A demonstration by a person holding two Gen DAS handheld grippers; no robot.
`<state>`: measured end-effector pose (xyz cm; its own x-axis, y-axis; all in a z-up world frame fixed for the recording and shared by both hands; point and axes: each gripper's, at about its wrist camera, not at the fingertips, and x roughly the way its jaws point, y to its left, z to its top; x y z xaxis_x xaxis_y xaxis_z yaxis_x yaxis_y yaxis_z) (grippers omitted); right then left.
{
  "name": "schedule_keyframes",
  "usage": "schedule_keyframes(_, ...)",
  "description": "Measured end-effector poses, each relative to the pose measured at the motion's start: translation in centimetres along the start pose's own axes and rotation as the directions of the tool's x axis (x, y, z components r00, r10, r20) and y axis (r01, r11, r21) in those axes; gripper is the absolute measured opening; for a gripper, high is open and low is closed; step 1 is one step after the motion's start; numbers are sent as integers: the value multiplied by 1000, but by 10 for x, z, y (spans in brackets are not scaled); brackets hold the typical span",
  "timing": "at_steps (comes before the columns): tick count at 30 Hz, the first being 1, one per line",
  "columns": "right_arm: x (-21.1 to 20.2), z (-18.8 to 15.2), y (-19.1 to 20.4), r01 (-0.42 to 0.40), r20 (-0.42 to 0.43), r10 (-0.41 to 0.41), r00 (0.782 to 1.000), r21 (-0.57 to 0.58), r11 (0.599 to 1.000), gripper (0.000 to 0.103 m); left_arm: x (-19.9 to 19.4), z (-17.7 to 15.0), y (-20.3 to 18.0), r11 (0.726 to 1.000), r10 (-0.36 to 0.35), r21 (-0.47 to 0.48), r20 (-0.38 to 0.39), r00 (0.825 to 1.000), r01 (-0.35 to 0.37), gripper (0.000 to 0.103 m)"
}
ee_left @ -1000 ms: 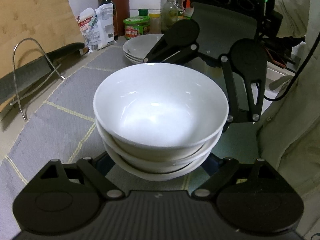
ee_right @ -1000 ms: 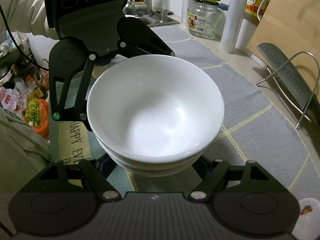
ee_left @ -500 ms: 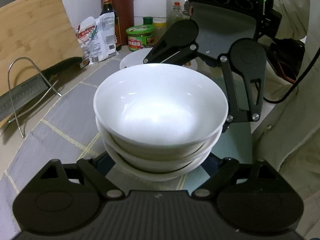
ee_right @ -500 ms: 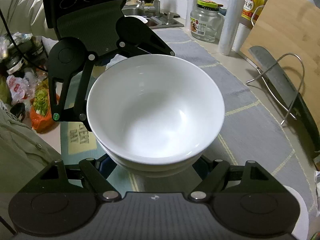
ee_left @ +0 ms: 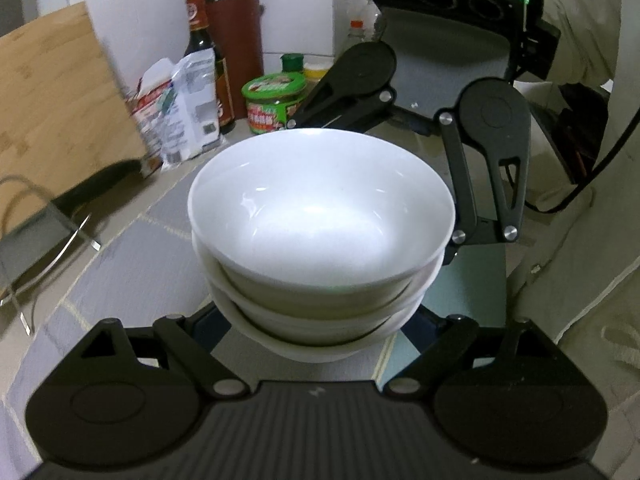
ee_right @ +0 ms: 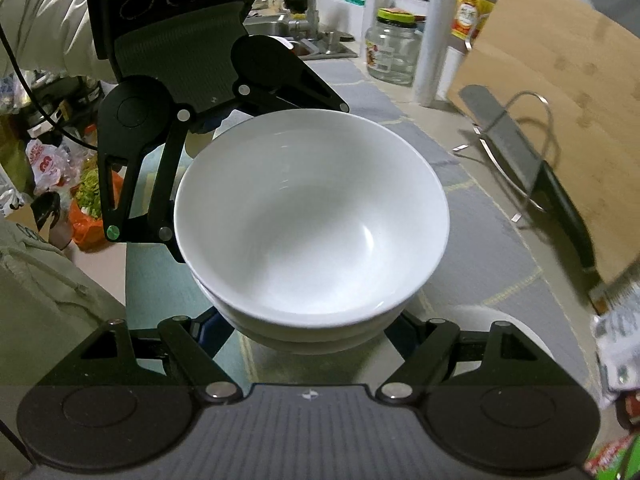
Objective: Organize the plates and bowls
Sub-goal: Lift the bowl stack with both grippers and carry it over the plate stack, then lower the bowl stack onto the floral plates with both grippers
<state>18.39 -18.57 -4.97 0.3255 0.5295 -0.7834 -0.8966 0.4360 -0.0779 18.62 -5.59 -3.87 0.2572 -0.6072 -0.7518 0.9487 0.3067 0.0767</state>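
A stack of three nested white bowls (ee_left: 320, 216) fills the middle of both wrist views (ee_right: 312, 216). It hangs above the counter between the two grippers. My left gripper (ee_left: 320, 332) holds the stack's near side, its fingers spread around the lowest bowl. My right gripper (ee_right: 316, 340) holds the opposite side the same way. Each gripper shows across the bowls in the other's view: the right gripper (ee_left: 460, 128) and the left gripper (ee_right: 188, 120). A white plate edge (ee_right: 516, 332) shows low right in the right wrist view.
A grey mat (ee_right: 480, 240) covers the counter. A bamboo cutting board (ee_left: 60, 108), wire rack (ee_right: 520, 140) and knife (ee_right: 532, 176) stand along the wall. A sauce bottle (ee_left: 204, 60), packets (ee_left: 176, 108), green-lidded jar (ee_left: 272, 104), glass jar (ee_right: 392, 48) and sink (ee_right: 304, 40) are nearby.
Both grippers have carried the bowl stack along the counter towards the jars and bottles; the plate stack seen behind the bowls earlier is now hidden. The grip on the bowls is unchanged.
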Motion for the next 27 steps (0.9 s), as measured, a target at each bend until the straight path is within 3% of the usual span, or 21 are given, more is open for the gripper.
schedule_keyframes(15,-38,-51,-44,94,-22,-93,995,76,993,84,63,63,-2,994,-65,90,16,998,63,89)
schedule_keyframes(27,-36,-75,-70,117,-63,-111,992,101,988,84,98,76,6,991,-89,101,8,996,88,89)
